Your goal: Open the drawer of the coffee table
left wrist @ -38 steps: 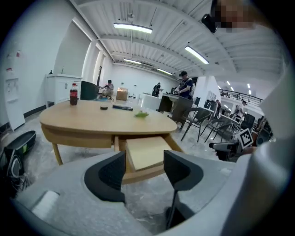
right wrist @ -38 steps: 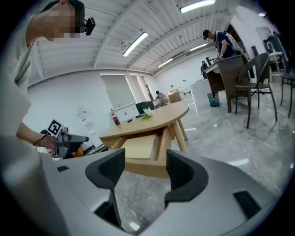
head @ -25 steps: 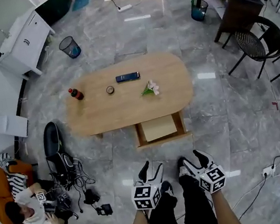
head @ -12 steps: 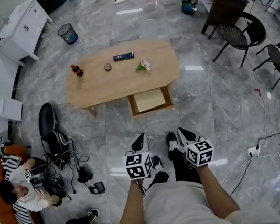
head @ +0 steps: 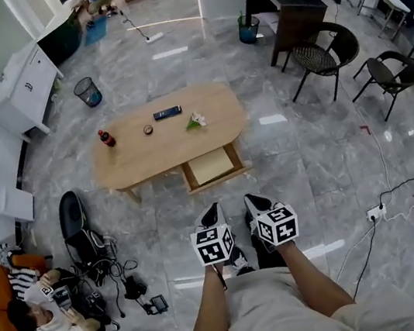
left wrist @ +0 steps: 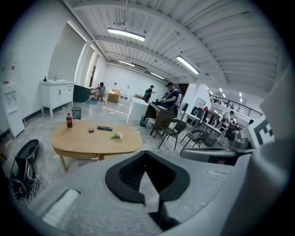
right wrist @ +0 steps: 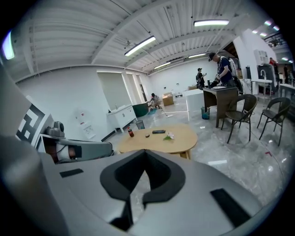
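1. The left tongs (head: 212,213) and right tongs (head: 253,201) have drawn back from the table (head: 150,153) and closed since a second ago
2. Both are empty, jaws together, side by side
3. The drawer (head: 209,167) stands pulled out at the table's 5 o'clock edge, 12 o'clock of the tongs

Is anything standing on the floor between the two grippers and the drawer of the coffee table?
Nothing visible: only bare floor lies between the left gripper, the right gripper and the drawer, already pulled out of the coffee table.
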The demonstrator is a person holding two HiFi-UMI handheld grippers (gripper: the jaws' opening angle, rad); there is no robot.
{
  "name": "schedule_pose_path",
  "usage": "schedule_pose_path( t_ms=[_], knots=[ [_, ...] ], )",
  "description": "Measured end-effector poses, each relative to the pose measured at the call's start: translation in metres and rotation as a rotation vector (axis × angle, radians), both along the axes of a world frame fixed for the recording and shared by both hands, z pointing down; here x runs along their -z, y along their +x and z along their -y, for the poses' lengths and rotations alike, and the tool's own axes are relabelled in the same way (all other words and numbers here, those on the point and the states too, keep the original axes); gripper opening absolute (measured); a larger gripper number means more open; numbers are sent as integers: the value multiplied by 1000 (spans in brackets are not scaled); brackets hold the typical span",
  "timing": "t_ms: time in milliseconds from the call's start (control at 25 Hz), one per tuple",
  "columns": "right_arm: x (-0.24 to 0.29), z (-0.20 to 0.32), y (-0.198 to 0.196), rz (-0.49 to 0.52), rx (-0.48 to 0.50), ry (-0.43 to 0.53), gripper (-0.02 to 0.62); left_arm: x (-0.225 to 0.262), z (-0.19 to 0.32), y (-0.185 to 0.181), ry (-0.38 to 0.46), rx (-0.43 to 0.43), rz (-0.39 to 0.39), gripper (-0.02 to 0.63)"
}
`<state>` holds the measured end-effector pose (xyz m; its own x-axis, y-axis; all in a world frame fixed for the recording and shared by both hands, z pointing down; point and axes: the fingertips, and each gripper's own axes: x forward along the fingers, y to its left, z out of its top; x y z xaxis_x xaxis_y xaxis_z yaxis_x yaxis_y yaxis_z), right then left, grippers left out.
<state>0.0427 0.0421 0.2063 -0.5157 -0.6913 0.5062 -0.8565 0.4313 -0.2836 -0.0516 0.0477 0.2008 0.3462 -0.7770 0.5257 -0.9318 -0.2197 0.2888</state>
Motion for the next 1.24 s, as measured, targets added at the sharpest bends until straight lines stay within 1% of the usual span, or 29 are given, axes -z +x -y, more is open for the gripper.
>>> schedule_pose_path(
  t_ms=[120, 240, 400, 600, 800, 960, 1240],
  knots=[
    [4, -1, 4, 13, -16, 1, 15, 1, 7, 11, -10, -10, 18, 11],
    [11, 2, 3, 14, -24, 6, 15, 11, 12, 12, 4, 19, 25, 11],
    [20, 5, 6, 3, -36, 16, 14, 13, 3, 15, 11, 20, 39, 11],
    [20, 5, 6, -9, -38, 6, 14, 11, 2, 15, 11, 21, 44, 11],
    [20, 4, 6, -12, -34, 7, 14, 14, 5, 24, 27, 2, 52, 11],
    [19, 3, 6, -30, -17, 16, 14, 14, 8, 30, 38, -28, 77, 12],
    [23, 11, 9, -46, -2, 35, 14, 18, 18, 31, 45, -43, 104, 12]
  ],
)
